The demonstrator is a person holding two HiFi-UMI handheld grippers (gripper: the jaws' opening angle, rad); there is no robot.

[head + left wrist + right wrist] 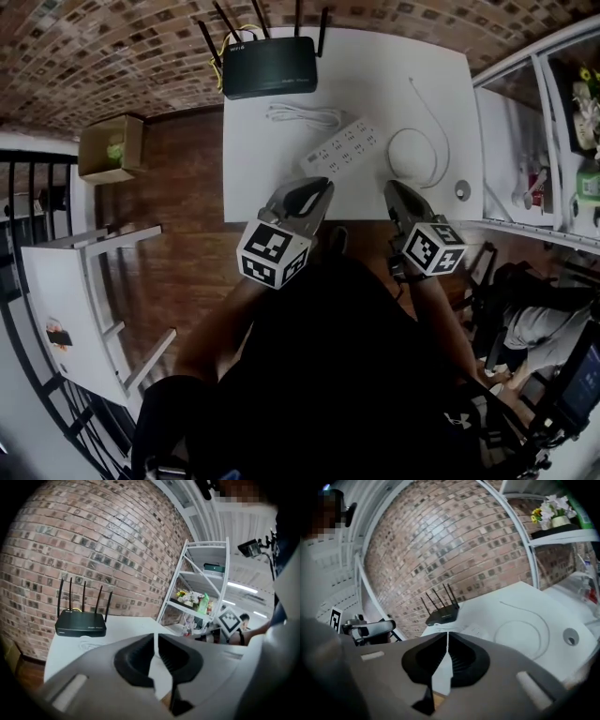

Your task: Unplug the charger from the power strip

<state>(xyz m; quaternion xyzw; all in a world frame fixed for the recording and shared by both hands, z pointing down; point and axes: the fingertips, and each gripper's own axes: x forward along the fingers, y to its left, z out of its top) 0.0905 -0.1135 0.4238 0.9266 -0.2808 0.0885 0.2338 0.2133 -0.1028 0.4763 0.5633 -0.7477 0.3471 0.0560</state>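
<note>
Left gripper [322, 185], right gripper [393, 188], closed, overhang white table [375, 80] below brick wall [93, 545].

1. Power strip [345, 148], just ahead of your left gripper [322, 186]: sockets too small, can't tell any plug.
2. Left gripper view: your own jaw body hides that strip.
3. Shelf [511, 150], right of your right gripper [392, 187]: cut off by the edge.

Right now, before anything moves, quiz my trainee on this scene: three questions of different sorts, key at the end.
1. True or false: the left tongs and the right tongs are both shut and empty.
2. Which stands at the white table's far edge? A router, B kettle, C laptop.
3. Fill in: the cardboard box sits on the ___.
Key: 1 true; 2 A; 3 floor.
</note>
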